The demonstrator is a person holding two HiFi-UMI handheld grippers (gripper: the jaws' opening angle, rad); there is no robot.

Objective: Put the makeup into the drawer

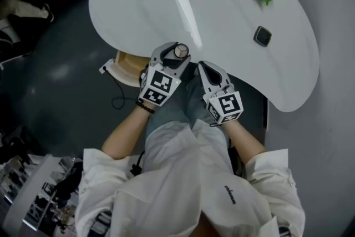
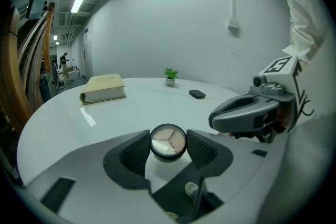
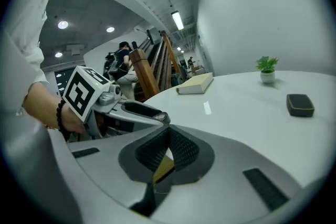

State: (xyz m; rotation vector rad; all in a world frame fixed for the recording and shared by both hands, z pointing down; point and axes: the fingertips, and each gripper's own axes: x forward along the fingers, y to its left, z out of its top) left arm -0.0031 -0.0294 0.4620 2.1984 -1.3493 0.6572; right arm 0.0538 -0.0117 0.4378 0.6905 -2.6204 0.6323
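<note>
Where head view looks down: left gripper clamps round compact at table's near edge; right gripper beside it.
Left gripper view: pads press compact's rim, above table.
Right gripper view: jaws together, empty.
Handling: light, rigid, slick, probably breakable; hold across rim.

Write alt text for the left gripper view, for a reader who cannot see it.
The left gripper grips a round makeup compact between its pads, in front of a white table. On the table lie a tan book, a small potted plant and a small dark case; the right gripper shows at the right.
</note>
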